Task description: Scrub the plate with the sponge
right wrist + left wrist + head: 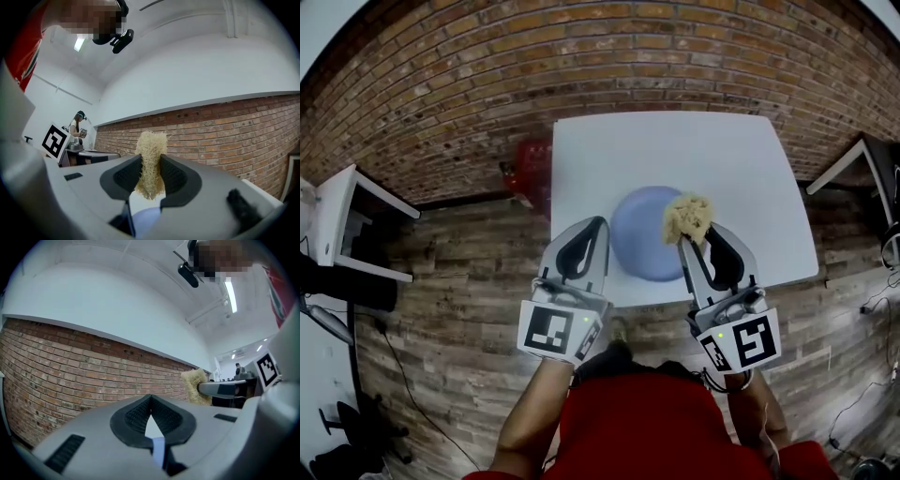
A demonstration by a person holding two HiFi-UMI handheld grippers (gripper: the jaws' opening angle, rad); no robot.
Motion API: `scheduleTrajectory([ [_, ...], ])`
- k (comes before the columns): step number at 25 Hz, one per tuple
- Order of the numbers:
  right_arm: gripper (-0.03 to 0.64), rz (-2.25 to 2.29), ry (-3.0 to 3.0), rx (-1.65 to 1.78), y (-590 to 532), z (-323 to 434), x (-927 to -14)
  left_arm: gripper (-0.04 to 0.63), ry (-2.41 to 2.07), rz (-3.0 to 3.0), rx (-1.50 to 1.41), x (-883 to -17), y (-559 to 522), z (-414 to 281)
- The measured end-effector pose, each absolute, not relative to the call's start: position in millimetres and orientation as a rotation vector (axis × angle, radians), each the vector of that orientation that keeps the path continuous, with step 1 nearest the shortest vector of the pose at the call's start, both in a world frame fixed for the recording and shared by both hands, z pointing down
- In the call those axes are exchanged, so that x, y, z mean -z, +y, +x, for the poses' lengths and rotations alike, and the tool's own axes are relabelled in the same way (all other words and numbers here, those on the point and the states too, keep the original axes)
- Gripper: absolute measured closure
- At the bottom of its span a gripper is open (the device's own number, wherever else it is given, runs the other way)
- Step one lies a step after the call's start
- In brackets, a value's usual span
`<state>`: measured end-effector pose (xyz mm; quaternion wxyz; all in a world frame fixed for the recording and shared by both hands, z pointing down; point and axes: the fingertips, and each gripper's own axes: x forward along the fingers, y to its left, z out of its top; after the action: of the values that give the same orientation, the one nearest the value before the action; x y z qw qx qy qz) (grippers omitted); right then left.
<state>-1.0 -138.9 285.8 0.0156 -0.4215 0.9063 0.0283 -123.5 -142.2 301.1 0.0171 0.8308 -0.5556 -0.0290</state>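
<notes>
Blue plate (649, 246) sat on the white table (675, 150), right gripper (692, 238) at the plate's right edge, jaws clamped on the tan sponge (688, 217) over the plate's far-right rim, left gripper (600, 225) just left of the plate, jaws pressed together, empty

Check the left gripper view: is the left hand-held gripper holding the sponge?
No, the left hand-held gripper is shut on nothing; the sponge is clamped in the right hand-held gripper.

Pale grey shells (562, 281), black ribbed fingers (133, 416), black-white marker cubes (555, 330); red top (666, 436), probably short-sleeved.
</notes>
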Motion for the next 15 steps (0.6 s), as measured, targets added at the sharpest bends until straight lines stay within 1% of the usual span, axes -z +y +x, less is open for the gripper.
scheduleTrajectory([
  [7,0.497,-1.401,2.845,-0.077,-181.1,-18.6,-306.4,0.581,-1.658,2.6,0.034,-322.5,-188.8,-134.8],
  [15,0.497,-1.405,2.878,-0.066,-213.1,-16.8,-322.0,0.581,-1.641,2.552,-0.038,-344.1,-223.8,-130.1],
])
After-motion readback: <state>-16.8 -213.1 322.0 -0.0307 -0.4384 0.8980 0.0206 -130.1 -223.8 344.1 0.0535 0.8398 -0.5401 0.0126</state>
